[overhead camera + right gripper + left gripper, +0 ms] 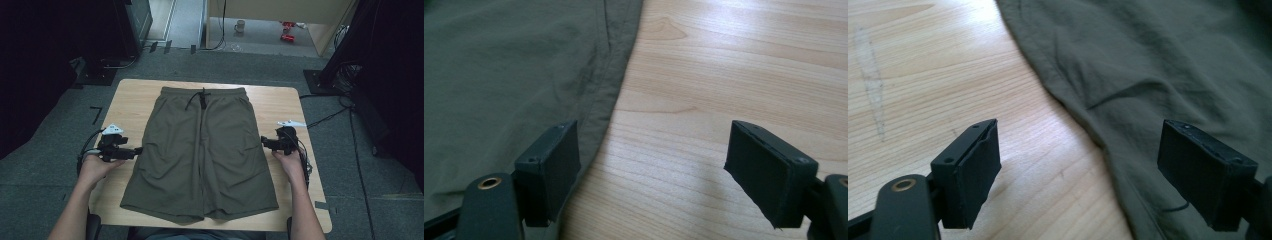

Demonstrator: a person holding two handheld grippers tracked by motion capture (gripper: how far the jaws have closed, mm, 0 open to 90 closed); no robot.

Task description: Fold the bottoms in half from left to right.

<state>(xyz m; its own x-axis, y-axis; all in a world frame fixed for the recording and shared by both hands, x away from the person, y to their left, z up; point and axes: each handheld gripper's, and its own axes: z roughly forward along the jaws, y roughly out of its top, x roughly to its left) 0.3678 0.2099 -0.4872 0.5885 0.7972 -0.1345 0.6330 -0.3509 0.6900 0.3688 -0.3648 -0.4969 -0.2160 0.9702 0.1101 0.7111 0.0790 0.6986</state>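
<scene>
A pair of olive-green shorts (200, 155) lies flat on the wooden table (132, 95), waistband and drawstring (201, 97) at the far side, leg hems at the near edge.

At the left, the left claw (134, 150) sits level at the outer side seam of the left leg, about midway along its length. In the left gripper view its jaws stand apart with nothing pinched: one pad over bare wood, the other over the cloth, the shorts' edge (1083, 125) running between them. No fabric is gripped yet.

The cloth looks thin, light and limp, with soft wrinkles (1118, 97) near the seam. It will likely drape and sag the moment it is lifted, and a single layer may slip free of a shallow bite. The stitched side seam and hems seem the firmest places to take hold, since the doubled fabric gives the pads something to bite on. Both layers should be caught together, or the leg may open.

At the right, the right claw (264, 142) mirrors the left at the outer seam of the right leg. The right gripper view shows its jaws also apart and empty, straddling the seam (606, 100) where cloth meets wood, one pad above the fabric and the other above the table.
</scene>
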